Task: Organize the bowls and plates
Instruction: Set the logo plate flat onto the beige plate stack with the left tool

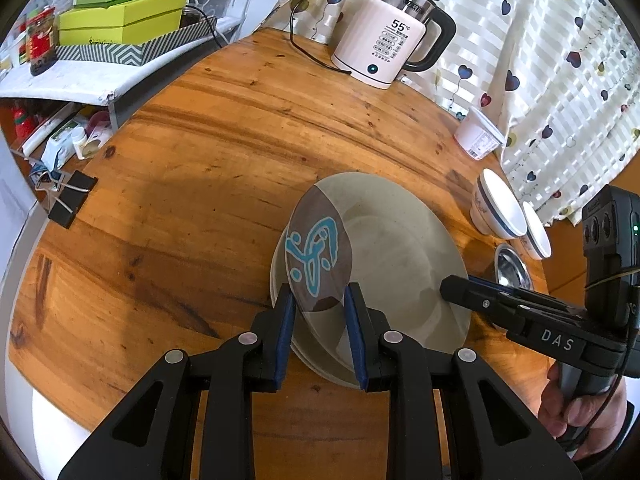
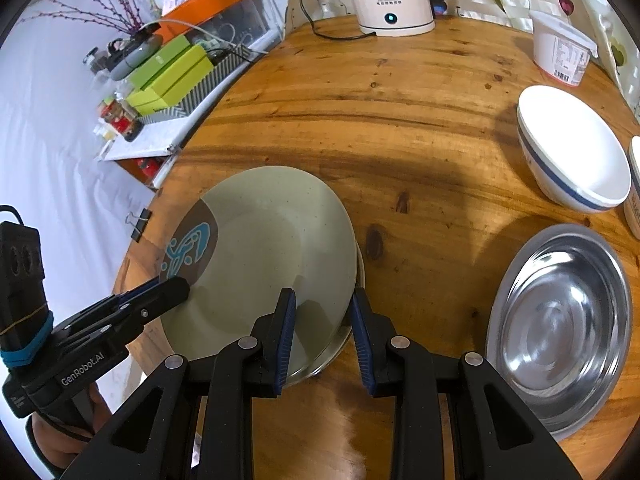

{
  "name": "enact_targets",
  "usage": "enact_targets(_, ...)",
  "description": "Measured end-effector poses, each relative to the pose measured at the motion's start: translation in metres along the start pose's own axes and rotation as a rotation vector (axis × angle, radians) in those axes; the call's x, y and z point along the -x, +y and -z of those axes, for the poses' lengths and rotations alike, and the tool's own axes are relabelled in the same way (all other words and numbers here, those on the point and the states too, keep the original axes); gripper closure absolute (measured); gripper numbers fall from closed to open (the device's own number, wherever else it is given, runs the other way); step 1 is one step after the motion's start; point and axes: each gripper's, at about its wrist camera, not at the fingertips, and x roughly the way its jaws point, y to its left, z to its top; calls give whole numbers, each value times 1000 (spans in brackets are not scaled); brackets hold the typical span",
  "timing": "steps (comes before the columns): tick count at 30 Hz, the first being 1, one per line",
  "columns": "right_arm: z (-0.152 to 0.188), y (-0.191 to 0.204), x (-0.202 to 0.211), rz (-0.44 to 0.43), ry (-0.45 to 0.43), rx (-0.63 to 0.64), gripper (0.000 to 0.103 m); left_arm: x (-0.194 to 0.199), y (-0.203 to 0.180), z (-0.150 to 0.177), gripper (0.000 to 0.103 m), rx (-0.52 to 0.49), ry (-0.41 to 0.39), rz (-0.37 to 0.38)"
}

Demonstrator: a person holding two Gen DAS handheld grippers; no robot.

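Observation:
A grey-green plate point(image 1: 396, 264) with a brown patch and a blue figure lies on another plate on the round wooden table point(image 1: 208, 152). My left gripper point(image 1: 318, 304) straddles its near rim at the brown patch, jaws open around the edge. My right gripper point(image 2: 322, 312) straddles the opposite rim of the same plate point(image 2: 264, 248), jaws open. Each gripper shows in the other's view, the right one point(image 1: 460, 292) and the left one point(image 2: 172, 288). A steel dish point(image 2: 560, 324) and a white bowl with a blue band point(image 2: 572, 152) stand to the right.
A white electric kettle point(image 1: 384, 36) with its cord stands at the table's far side. A white tub point(image 2: 560, 48) sits near the curtain. A second white bowl point(image 1: 538, 232) is beside the first. A binder clip point(image 1: 68, 200) lies at the left edge. Shelves with boxes stand beyond.

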Motion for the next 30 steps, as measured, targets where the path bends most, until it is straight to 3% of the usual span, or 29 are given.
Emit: enact_targets(30, 6, 8, -3, 49, -18, 49, 73, -6, -11, 8, 70, -63, -21, -83)
